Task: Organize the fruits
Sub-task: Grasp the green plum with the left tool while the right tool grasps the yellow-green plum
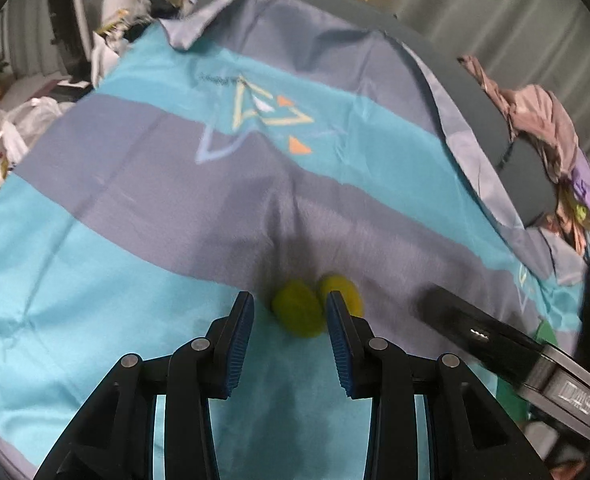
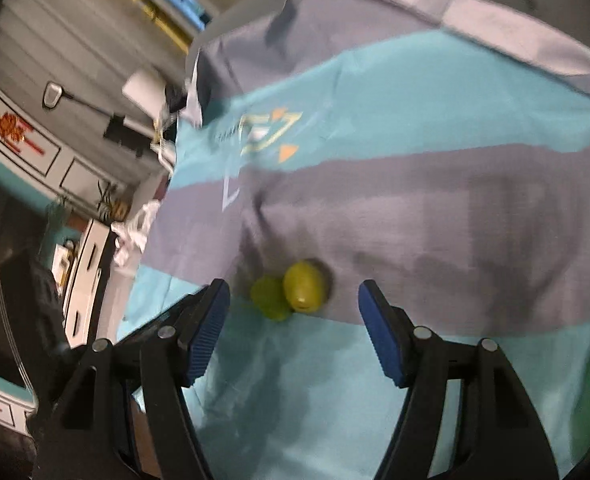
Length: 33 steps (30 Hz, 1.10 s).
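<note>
A teal-and-grey striped cloth point(image 1: 135, 208) is covering the surface and filling both frames. We are hovering the left tool point(image 1: 290, 312) and right tool point(image 2: 293, 300), both wide and empty, over two touching yellow-green fruits point(image 1: 297, 314) at lower centre. We judge a grasp is starting; next, closing on one.

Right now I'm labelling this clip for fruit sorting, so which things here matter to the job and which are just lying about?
Part of the job:
- two small round yellow-green fruits, side by side on the cloth
- left gripper, open
- right gripper, open

Just lying about:
- teal and grey striped cloth
- pile of pinkish crumpled clothes
- white plastic bags
</note>
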Motion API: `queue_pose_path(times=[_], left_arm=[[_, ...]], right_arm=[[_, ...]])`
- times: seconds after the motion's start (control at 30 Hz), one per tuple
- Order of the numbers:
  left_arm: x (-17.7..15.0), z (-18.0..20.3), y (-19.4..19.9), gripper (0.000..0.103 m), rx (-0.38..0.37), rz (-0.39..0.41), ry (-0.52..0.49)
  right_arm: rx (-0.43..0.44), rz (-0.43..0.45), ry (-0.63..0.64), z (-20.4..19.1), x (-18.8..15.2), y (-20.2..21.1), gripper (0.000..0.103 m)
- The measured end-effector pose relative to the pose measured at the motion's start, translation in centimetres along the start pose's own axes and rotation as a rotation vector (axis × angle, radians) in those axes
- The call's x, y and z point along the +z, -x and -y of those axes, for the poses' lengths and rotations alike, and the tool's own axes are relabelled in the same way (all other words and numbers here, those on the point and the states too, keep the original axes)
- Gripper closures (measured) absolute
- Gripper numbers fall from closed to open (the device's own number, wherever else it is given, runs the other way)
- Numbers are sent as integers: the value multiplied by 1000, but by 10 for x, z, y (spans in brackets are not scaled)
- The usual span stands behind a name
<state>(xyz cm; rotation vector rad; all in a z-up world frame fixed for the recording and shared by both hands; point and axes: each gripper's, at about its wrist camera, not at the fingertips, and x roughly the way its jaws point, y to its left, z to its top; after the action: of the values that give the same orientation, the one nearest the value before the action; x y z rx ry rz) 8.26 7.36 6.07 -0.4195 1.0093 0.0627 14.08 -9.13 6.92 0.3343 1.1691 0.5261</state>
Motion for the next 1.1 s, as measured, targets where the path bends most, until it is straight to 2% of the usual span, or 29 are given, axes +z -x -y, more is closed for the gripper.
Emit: queue_pose_path(times=[0.03,0.1,0.2,0.33,0.43,0.5,0.53,0.67,0.9,0.97,1.03,1.1], left_arm=[[-1,0,-4,67,15,-12,-5],[-1,-3,-9,68,30,-33,1],[-4,-7,-16,68,10,-74,13],[-5,-6,-19,67,14,-78,6],[-5,-9,-22,68,0,-88,23],[-5,-7,-27,68,11,-104,15],[-6,-6,-28,68,11,-102,16],[-5,-5,-29,68,-7,-98,28],[0,-2,-35,68,-49,-77,83],[1,0,-40,68,-34,-80,88],[2,1,-46,68,12,-73,82],[2,1,-49,68,9,-78,91]], right_arm=[[-11,-16,-5,0,-1,-7,48],[-32,-45,-14,2,1,-22,55],[-14,-83,-37,4,1,-37,57],[-4,-103,-68,7,1,-45,57],[-28,-113,-83,10,0,-51,57],[-33,-131,-89,12,-2,-57,61],[-27,-123,-92,12,-3,-57,66],[-20,-106,-121,18,-2,-53,66],[-40,-20,-143,38,-1,-12,66],[-52,-3,-136,41,-1,-3,66],[-52,16,-135,43,-3,7,66],[-47,29,-125,43,-5,14,66]])
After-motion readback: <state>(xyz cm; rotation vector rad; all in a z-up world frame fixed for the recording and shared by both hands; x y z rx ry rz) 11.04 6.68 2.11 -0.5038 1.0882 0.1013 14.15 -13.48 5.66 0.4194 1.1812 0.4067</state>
